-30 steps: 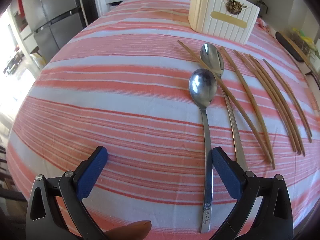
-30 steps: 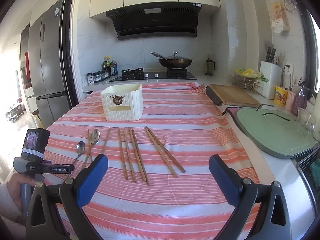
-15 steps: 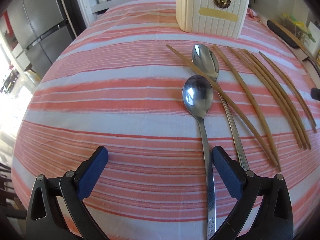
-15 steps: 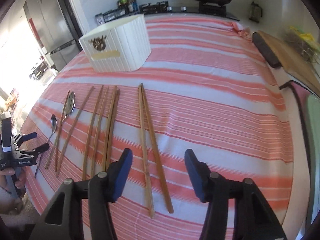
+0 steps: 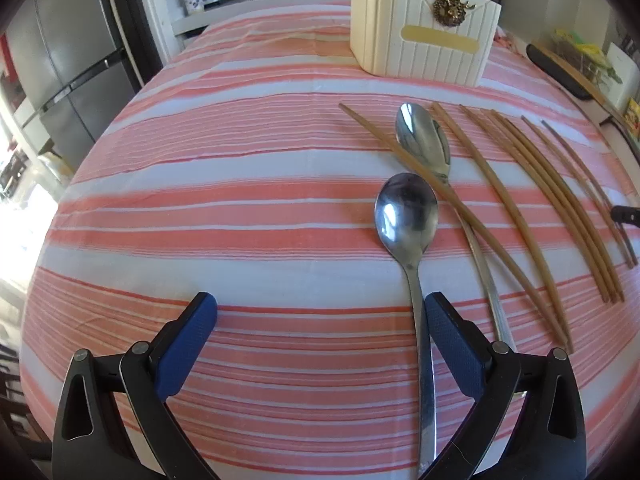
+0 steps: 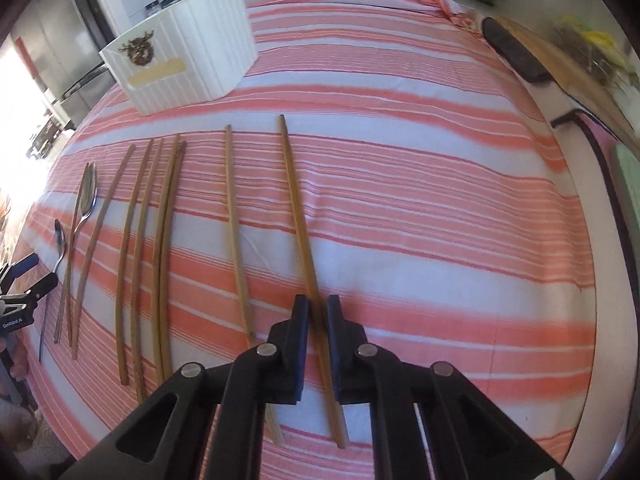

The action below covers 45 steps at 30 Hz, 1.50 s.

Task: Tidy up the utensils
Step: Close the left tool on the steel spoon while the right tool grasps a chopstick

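Two steel spoons lie on the striped cloth: the near spoon [image 5: 406, 216] has its handle running between my left gripper's [image 5: 320, 316] open jaws, close to the right finger. The far spoon [image 5: 422, 140] has a chopstick [image 5: 452, 200] across it. Several wooden chopsticks [image 5: 556, 200] lie in a row to the right. My right gripper [image 6: 318, 312] is closed to a narrow gap around the rightmost chopstick [image 6: 298, 208], low on the cloth. Its neighbour [image 6: 234, 216] lies just left. The white ribbed holder [image 6: 180, 56] stands at the back.
A fridge [image 5: 72, 80] stands left of the table. A dark-edged cutting board [image 6: 520, 56] and a green mat [image 6: 628, 176] lie beyond the table's right edge. My left gripper shows at the left edge of the right wrist view [image 6: 24, 280].
My right gripper dropped down to the cloth and narrowed its jaws around the rightmost chopstick. My left gripper moved forward along the near spoon's handle, staying open.
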Motion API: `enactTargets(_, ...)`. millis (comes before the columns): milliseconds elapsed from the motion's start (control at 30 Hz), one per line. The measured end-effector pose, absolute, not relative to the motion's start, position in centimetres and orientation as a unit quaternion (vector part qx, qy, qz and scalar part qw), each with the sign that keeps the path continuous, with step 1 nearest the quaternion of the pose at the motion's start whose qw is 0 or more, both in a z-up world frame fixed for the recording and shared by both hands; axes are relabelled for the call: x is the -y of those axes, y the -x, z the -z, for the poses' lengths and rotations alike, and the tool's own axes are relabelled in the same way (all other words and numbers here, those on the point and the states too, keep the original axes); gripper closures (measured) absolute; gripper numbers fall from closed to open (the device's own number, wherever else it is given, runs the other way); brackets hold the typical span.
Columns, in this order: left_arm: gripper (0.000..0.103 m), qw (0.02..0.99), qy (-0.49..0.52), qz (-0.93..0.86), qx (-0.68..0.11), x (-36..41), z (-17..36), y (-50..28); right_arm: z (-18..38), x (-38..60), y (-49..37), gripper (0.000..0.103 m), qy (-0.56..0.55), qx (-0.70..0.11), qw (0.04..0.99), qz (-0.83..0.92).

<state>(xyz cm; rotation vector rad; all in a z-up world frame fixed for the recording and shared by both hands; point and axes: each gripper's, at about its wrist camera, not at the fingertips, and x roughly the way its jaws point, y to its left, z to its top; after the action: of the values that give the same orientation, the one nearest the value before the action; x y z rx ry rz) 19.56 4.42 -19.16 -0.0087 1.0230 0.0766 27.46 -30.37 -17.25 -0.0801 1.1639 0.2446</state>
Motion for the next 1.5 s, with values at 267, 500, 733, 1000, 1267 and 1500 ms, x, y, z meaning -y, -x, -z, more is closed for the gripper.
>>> enactTargets(267,0.000,0.862,-0.002,-0.006,-0.508,-6.3,19.2,-19.7,17.0,32.1,-24.0,0.092,0.032,-0.563,0.822,-0.085)
enactTargets(500,0.000,0.854,-0.020,0.006,-0.520,-4.5,19.1,-19.2,16.9,31.9,-25.2,0.084,0.066,-0.579,0.804,-0.122)
enactTargets(733,0.004,0.854,-0.010,0.002,-0.520,-3.3,19.1,-21.0,17.0,29.8,-30.7,0.084,0.119,-0.587,0.785,-0.159)
enactTargets(1000,0.039,0.858,-0.010,0.015,-0.514,-1.4,18.5,-23.6,17.0,27.3,-38.2,0.096,0.100,-0.583,0.792,-0.152)
enactTargets(1267,0.067,0.874,0.005,0.049,-0.483,-2.2,15.8,-23.4,13.3,27.9,-39.5,0.096,-0.008,-0.516,0.839,-0.170)
enactTargets(1500,0.067,0.898,0.053,0.090,-0.427,-4.3,9.9,-20.3,5.3,28.9,-30.8,0.096,-0.020,-0.422,0.881,-0.211)
